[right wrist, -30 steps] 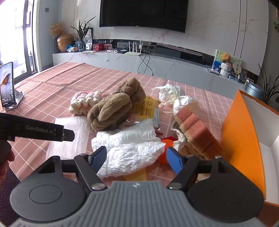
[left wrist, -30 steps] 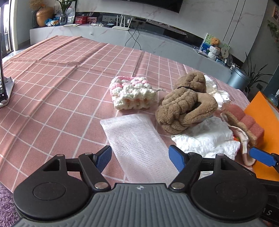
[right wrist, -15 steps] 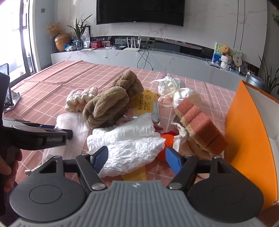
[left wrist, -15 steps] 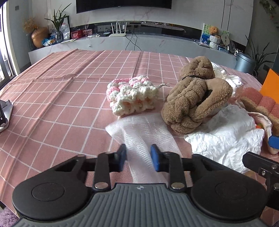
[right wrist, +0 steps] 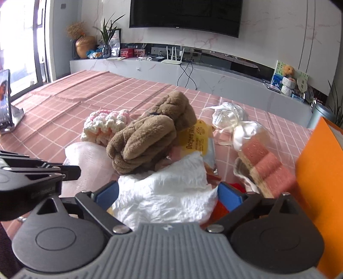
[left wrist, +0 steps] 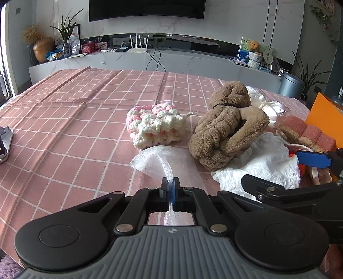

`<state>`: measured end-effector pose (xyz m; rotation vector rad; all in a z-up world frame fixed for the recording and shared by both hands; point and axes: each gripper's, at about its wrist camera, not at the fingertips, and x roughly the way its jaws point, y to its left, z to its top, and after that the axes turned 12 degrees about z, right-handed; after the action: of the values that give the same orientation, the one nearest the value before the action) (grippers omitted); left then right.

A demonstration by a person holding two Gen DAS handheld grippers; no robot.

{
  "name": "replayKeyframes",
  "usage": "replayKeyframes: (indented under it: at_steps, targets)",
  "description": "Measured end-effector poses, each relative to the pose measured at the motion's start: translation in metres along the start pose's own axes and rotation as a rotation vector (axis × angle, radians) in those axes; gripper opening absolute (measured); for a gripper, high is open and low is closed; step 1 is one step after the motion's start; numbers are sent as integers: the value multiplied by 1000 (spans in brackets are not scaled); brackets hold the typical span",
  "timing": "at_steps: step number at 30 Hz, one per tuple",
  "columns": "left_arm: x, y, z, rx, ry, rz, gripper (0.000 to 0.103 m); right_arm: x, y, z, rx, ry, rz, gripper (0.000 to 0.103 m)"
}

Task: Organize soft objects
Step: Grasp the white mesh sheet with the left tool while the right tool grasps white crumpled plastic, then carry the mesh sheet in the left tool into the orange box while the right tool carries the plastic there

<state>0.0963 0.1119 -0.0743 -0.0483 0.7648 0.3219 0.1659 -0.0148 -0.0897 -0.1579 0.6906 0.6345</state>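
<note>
Marble wall [left wrist: 235,28] — dark television [right wrist: 186,15]

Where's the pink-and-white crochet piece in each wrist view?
Left wrist: crochet piece at centre, just left of the brown plush.
Right wrist: crochet piece left of centre, partly behind the brown plush.
Shared landmark: white router on the far counter.
</note>
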Motion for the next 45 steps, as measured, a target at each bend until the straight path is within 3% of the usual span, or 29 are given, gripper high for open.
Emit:
replayKeyframes:
  at_steps: [4, 8, 10, 11, 16, 28, 45]
  targets:
    - [-3, -1, -1, 3, -6, -5, 2, 3, -1, 2, 0, -3, -3, 80]
    - [-5, -2, -1, 2, -4, -16, 2, -3, 3, 2, -39, -14, -10, 50]
    - [-8, -2, -2, 1, -8, -21, 2, -6, 4, 4, -54, -22, -17, 27]
    - [-9, -2, -2, 1, -11, -22, 2, -8, 5, 5, -62, -21, -12, 1]
    - [-18, 1, -1, -8, -28, -26, 2, -15, 9, 5, -89, -21, -13, 0]
    - [-47, 3, 3, -17, -93, -38, 2, -75, 1, 18, -59, -157, -27, 0]
    - [-98, -8, 21, 17, -227, -72, 2, -158, -43, 25, 43, -304, -64, 0]
